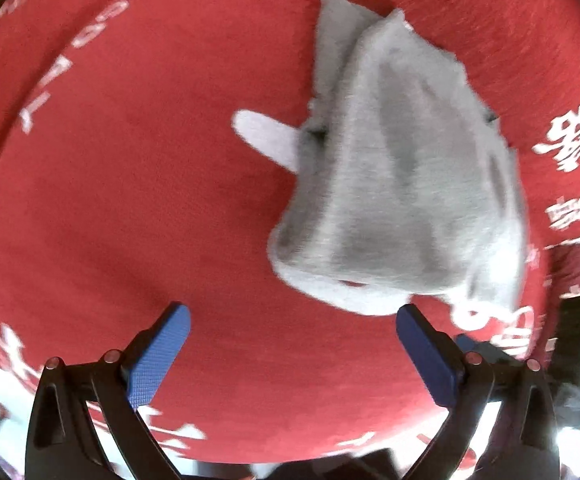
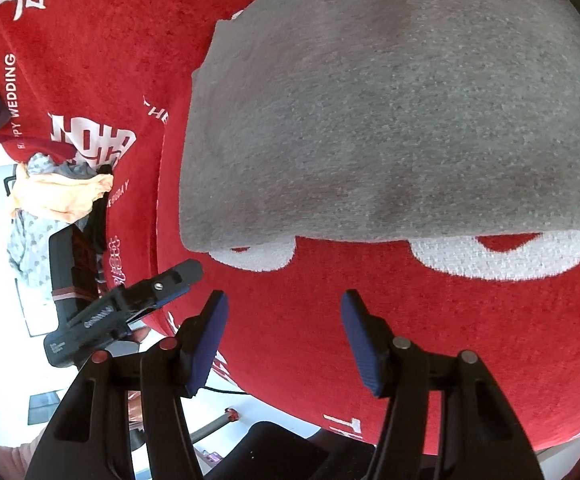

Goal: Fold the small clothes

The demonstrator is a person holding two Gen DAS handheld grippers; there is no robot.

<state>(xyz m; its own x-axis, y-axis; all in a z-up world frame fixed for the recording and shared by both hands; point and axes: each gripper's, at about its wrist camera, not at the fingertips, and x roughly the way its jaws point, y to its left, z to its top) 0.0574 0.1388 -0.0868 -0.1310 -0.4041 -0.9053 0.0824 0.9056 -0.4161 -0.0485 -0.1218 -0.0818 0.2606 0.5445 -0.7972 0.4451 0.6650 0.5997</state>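
Trouble from here would most likely come from the fold itself: the grey garment (image 1: 402, 168) lies bunched on the red cloth (image 1: 129, 200) that covers the worktop, its layers uneven and a pale tab (image 1: 265, 136) sticking out at its left side. If either tool drags across the near edge while moving off, the top layer could slide and the fold could open again. The red cloth is soft and loose, so a low pad could also catch it and pull the garment along.

In the left wrist view the left tool (image 1: 290, 344) points steeply down at the cloth, its blue pads spread wide with nothing between them; the garment's near edge lies just beyond the right pad, apart from it as far as I can tell. In the right wrist view the right tool (image 2: 283, 336) also tilts down, its pads partly spread and empty, with the garment (image 2: 390, 112) just beyond its tips and filling the far half of the view. The left tool (image 2: 129, 308) shows there at the left, near the worktop's edge, where a heap of other clothes (image 2: 57, 196) waits.
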